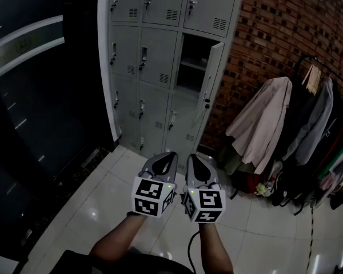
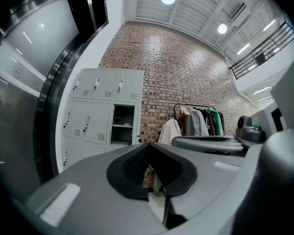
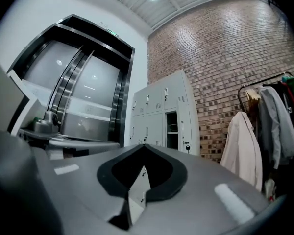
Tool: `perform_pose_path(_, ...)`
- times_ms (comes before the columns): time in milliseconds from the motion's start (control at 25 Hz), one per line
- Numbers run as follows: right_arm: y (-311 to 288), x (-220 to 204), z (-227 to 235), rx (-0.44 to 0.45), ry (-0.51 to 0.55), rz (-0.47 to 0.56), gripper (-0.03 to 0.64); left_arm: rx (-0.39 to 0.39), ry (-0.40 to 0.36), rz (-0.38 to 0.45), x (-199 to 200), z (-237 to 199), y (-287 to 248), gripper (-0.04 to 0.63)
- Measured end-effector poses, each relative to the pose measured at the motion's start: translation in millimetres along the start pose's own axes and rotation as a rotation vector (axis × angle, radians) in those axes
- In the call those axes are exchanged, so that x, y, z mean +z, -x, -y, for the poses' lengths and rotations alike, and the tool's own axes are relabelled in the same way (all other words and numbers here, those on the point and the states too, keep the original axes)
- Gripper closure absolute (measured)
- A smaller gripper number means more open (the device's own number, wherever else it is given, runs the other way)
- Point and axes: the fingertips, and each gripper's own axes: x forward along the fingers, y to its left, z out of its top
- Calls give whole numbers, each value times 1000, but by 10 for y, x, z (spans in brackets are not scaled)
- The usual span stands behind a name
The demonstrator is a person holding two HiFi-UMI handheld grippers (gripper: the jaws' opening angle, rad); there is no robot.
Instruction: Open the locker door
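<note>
Locker bank (image 1: 160, 50) against far wall, ahead of person. Dark glass panel (image 1: 34, 84) left of bank. Brick wall (image 1: 286, 33) right of bank. Open compartment (image 1: 193, 61) in right column, second row from top; shelf inside. Its door (image 1: 212, 76) swung out on right side. Clothes rack (image 1: 314, 67) before brick wall, right of lockers; coat (image 1: 263, 121) at rack's left end. Left gripper (image 1: 170, 154) and right gripper (image 1: 192, 158) side by side above floor (image 1: 103, 198), well apart from lockers.

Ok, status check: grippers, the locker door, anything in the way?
Both shut and empty: left gripper, right gripper, short of the lockers. One locker door stands open, right column. Clothes rack off right, not in the path.
</note>
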Motion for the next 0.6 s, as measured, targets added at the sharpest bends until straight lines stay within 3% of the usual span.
perform_pose_path(600,95,-29,-77,24,2,-2,617,-2,-12,-21,-74,72,92,591)
